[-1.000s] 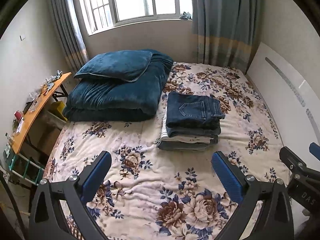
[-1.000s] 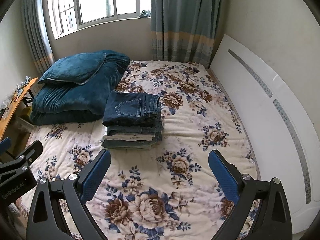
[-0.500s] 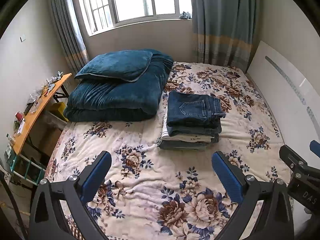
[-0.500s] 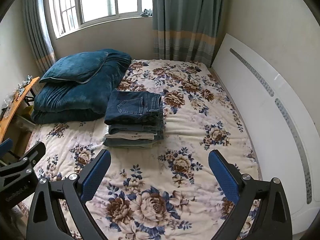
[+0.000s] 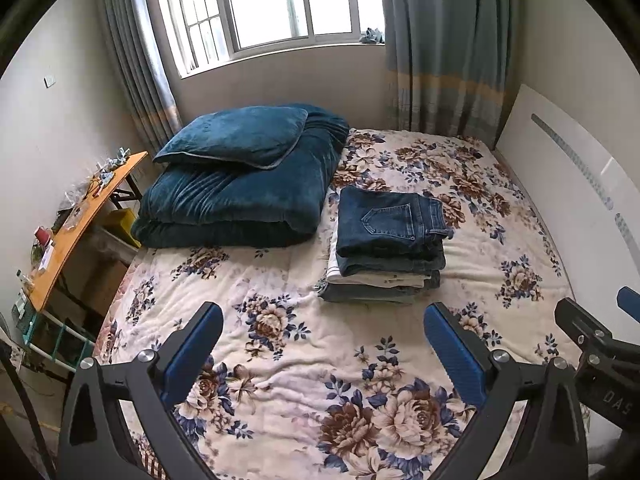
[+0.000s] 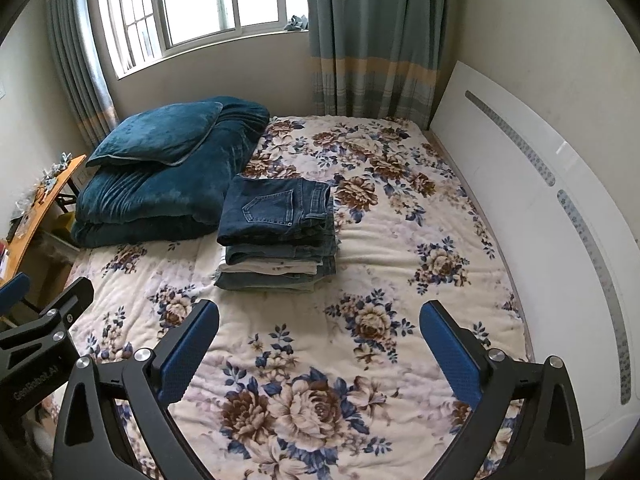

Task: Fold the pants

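Note:
A stack of folded pants [image 5: 388,244] lies in the middle of the bed, dark blue jeans on top, a white pair and paler jeans below; it also shows in the right wrist view [image 6: 276,234]. My left gripper [image 5: 322,350] is open and empty, held above the near part of the bed, well short of the stack. My right gripper [image 6: 320,346] is open and empty too, beside the left one. Each gripper's frame shows at the edge of the other's view.
A floral bedspread [image 5: 288,360] covers the bed. A folded teal duvet with a pillow [image 5: 244,176] lies at the back left beside the stack. A white headboard [image 6: 540,208] runs along the right. An orange side table [image 5: 72,224] with small items stands left of the bed.
Both grippers have drifted slightly back and up, so the stack sits a little lower in view. Both stay open; nothing was grasped.

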`<action>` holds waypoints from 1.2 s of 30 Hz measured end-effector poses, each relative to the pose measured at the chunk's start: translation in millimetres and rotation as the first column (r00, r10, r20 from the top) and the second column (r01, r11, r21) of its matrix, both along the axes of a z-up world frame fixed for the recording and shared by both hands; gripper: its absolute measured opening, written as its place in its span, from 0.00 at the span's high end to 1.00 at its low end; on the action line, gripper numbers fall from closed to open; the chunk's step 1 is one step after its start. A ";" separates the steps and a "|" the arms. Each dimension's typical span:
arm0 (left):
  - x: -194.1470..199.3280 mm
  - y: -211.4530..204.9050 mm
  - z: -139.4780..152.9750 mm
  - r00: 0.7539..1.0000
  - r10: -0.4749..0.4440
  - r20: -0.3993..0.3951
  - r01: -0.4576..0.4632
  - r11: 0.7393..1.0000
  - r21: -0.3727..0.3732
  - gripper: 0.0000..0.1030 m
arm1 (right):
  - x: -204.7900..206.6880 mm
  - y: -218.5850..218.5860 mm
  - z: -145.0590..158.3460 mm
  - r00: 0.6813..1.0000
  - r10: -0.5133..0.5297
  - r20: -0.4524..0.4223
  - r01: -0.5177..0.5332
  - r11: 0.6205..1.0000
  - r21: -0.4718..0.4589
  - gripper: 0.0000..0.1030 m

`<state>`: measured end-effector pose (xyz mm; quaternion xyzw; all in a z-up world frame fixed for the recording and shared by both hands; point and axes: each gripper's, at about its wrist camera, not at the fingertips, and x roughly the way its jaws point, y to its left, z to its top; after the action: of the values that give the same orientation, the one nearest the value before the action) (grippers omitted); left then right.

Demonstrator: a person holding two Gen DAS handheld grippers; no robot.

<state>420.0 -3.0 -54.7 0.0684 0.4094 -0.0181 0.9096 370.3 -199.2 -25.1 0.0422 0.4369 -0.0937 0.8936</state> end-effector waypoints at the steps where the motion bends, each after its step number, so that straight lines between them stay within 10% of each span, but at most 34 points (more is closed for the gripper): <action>1: -0.1 0.2 0.2 1.000 0.001 -0.001 -0.001 1.000 0.000 0.00 | 0.4 0.2 0.1 1.000 0.000 0.000 0.000 1.000 0.001 0.01; 36: -6.8 -3.6 8.1 1.000 -0.021 0.017 0.021 1.000 0.004 0.00 | -0.4 -2.3 0.8 1.000 0.000 0.000 0.000 1.000 0.000 0.01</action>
<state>413.2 -6.7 -46.6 0.0747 0.4010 -0.0262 0.9126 369.9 -201.4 -24.3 0.0421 0.4371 -0.0937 0.8935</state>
